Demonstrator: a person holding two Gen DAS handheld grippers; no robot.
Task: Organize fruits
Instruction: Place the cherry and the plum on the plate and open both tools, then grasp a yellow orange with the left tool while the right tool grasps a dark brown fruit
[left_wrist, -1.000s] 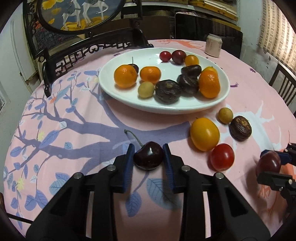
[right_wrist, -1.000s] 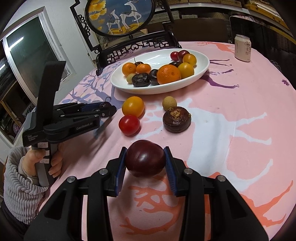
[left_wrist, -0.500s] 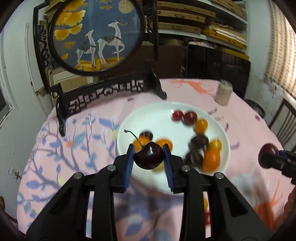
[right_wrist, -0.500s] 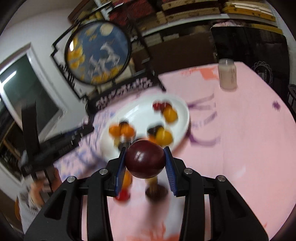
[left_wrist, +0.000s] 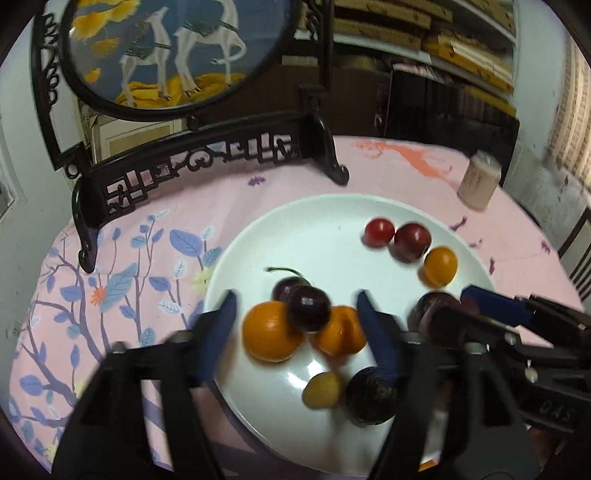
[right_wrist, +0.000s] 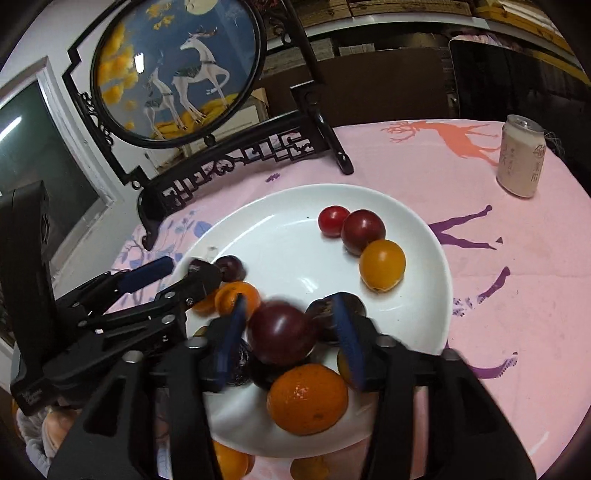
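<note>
While both grippers hang over the white plate (left_wrist: 325, 214), each has just been opening its jaws, and the fruit each carried now sits loose between blue pads that no longer press on it. Nearest in the left wrist view, the left gripper (left_wrist: 295, 317) stands wide apart, and the dark cherry (left_wrist: 308, 306) rests against two oranges (left_wrist: 271, 332) on the plate, clear of both pads. In the right wrist view the right gripper (right_wrist: 291, 328) is parted about halfway around the plum (right_wrist: 280, 332); a gap shows on each side, though blur makes it hard to tell whether the plum has settled onto the dark fruits beneath it. A large orange (right_wrist: 306, 398) lies closest to that camera.

Farther across the plate sit a cherry tomato (right_wrist: 332, 220), a second plum (right_wrist: 364, 230) and a yellow tomato (right_wrist: 382, 264), touching in a row. Beyond the plate stand the carved screen (right_wrist: 177, 74) and a drink can (right_wrist: 521, 158) on the pink tablecloth (right_wrist: 517, 258).

This looks like the release step. Next, I judge, both grippers should lift straight away without nudging the pile, then go for the fruit glimpsed off the plate's near rim (right_wrist: 229, 461).
</note>
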